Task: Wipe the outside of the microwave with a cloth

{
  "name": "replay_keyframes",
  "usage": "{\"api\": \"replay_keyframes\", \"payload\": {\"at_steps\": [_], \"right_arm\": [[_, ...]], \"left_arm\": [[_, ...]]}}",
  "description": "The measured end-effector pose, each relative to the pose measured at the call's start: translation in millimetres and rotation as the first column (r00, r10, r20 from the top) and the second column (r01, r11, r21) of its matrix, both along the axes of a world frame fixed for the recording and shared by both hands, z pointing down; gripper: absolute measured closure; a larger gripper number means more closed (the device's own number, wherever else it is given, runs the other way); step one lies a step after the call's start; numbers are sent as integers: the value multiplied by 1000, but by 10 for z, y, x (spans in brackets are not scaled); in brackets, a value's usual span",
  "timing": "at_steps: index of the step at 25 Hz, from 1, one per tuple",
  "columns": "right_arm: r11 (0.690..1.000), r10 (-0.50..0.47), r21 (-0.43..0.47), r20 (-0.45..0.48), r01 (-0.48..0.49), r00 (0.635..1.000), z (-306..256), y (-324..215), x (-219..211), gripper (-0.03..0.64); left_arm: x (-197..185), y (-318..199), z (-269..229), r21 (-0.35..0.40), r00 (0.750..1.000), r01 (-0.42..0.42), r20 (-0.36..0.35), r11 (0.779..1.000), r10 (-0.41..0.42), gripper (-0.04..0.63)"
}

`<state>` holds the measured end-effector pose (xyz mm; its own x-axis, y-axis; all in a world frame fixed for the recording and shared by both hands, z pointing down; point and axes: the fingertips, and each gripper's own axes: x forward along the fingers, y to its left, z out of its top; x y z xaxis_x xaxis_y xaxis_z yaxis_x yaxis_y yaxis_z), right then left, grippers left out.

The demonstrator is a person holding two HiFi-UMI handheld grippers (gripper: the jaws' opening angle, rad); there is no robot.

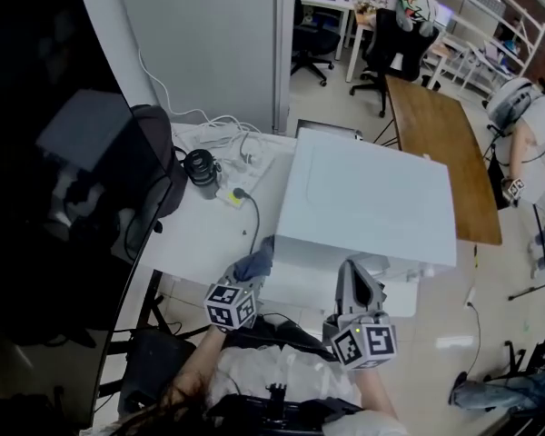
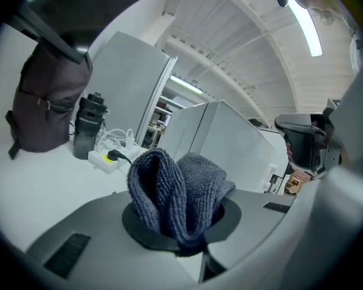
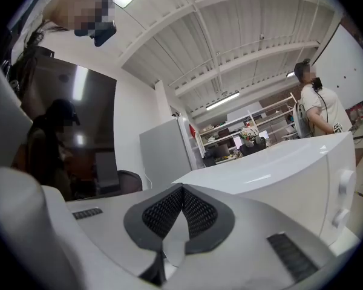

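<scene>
It's an open workshop-office: a pale floor, black swivel chairs, a long brown wooden table (image 1: 436, 143) and a person (image 1: 536, 134) standing off at the far side. Nearer is a white desk (image 1: 200, 239), with a dark monitor screen (image 1: 45, 198) at its left end. On it lie a black backpack (image 2: 48, 101), a black lidded flask (image 1: 201, 169) and a white power strip (image 1: 229, 193) with a cable plugged in.

The white box-shaped microwave (image 1: 372, 198) stands on the desk's right part, its knobs facing the person holding the tools.

The left gripper (image 1: 247, 278) has its jaws clamped on a folded grey-blue terry cloth (image 2: 175, 189), which bunches up between them. The cloth sits just beside the microwave's front left corner. In the left gripper view the cabinet stands a little beyond it, so I'd say they are apart.

The right gripper (image 3: 181, 193) has its ribbed pads together at the tips with nothing between them. It hangs just in front of the microwave's front face, not visibly touching it.

As for progress, the cloth is in hand and brought to the appliance, and that part is done. No surface shows a streak or damp mark, so I can't tell whether any side has been wiped. My guess is that the top, the sides and the front are all left to do.
</scene>
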<state>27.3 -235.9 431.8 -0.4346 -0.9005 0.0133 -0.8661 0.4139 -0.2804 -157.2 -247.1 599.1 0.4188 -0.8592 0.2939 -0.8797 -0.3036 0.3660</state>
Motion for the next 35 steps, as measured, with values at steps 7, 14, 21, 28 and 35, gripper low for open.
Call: {"api": "replay_keyframes", "payload": {"at_steps": [7,14,21,28,35], "right_arm": [[1000,17,-20,17,-17,1000,169,230,315,600],[994,108,10,54,-108,993,29,666,654,600],[974,221,54,31,-222,975,-95,1431,898,600],[954,282,104,5,-281,959,-299,2116,1080,600],[958,271,89,18,-272,962,-285,2541,1131,600]], "left_arm": [[-56,484,-477,121,987,163,-31,979,-161,549],[115,893,-747,172,991,131,-13,976,-131,549],[486,1343,-1119,295,996,56,55,954,-75,549],[808,1895,-1229,304,998,35,43,952,-51,549],[996,2325,-1414,343,998,10,50,939,-29,549]]}}
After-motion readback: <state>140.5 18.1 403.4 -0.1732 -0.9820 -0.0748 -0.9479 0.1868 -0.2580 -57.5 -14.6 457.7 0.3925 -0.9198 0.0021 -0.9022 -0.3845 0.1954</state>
